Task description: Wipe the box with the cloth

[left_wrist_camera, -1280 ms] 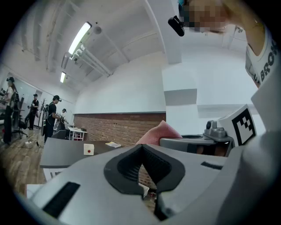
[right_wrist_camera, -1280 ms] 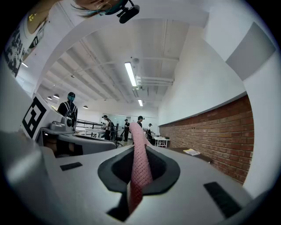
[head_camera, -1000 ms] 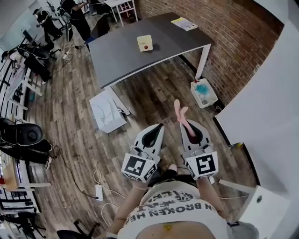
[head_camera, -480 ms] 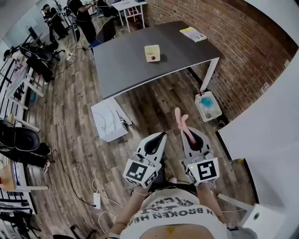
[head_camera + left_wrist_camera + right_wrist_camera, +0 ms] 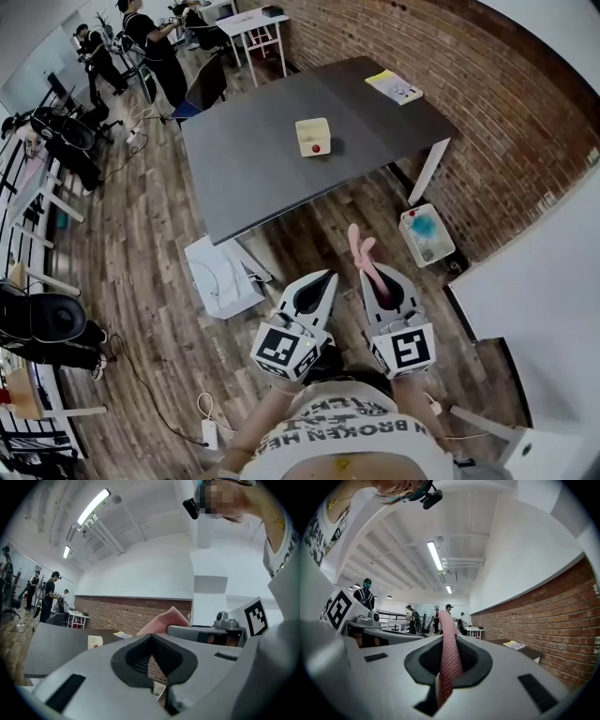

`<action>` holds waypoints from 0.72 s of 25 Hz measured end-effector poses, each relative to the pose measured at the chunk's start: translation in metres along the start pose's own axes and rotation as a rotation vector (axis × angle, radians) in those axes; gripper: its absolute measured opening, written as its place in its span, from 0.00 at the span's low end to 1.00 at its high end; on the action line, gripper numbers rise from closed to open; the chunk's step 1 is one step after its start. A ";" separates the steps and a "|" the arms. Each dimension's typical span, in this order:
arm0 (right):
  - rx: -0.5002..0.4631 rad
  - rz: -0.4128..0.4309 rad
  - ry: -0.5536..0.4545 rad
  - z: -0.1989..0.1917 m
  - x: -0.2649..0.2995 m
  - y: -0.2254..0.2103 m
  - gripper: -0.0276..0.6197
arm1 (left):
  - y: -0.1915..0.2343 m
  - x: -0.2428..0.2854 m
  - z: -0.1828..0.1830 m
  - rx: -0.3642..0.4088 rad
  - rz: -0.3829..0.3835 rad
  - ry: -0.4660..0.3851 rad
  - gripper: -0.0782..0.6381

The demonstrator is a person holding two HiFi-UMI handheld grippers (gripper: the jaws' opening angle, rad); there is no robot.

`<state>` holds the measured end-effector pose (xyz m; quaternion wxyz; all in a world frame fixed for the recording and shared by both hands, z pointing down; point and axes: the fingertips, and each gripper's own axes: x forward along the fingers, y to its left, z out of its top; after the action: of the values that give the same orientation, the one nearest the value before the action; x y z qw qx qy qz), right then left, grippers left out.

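A small cream box (image 5: 313,136) with a red dot stands near the middle of a dark grey table (image 5: 253,159); it shows small in the left gripper view (image 5: 94,642) too. A pink cloth (image 5: 361,251) sticks out of my right gripper (image 5: 373,277), whose jaws are shut on it; in the right gripper view the cloth (image 5: 448,656) runs up between the jaws. My left gripper (image 5: 323,279) is shut with nothing in it, beside the right one. Both are held over the wooden floor, well short of the table.
A yellow-white booklet (image 5: 395,87) lies at the table's far right corner. A white bin (image 5: 427,234) sits by the brick wall (image 5: 487,112). A white board (image 5: 217,274) lies on the floor under the table's near edge. People stand at the far left (image 5: 150,37).
Both grippers and the cloth have come closer to the table; the table and box now lie lower and nearer in the head view. Jaws unchanged.
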<state>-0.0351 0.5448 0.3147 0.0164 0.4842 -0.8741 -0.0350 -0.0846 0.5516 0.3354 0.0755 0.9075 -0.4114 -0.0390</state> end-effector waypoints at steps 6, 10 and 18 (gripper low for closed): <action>0.003 -0.006 0.012 -0.006 0.035 0.001 0.07 | 0.037 0.006 0.002 0.003 0.007 0.014 0.10; -0.005 -0.001 0.017 -0.005 0.050 0.001 0.07 | 0.054 0.007 0.006 -0.002 0.031 0.003 0.10; 0.013 0.019 0.032 -0.010 0.092 -0.020 0.07 | 0.088 0.034 0.008 -0.014 0.066 0.007 0.10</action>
<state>-0.0661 0.4559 0.3225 0.0274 0.4763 -0.8786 -0.0216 -0.1284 0.4678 0.3422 0.0846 0.8929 -0.4407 -0.0365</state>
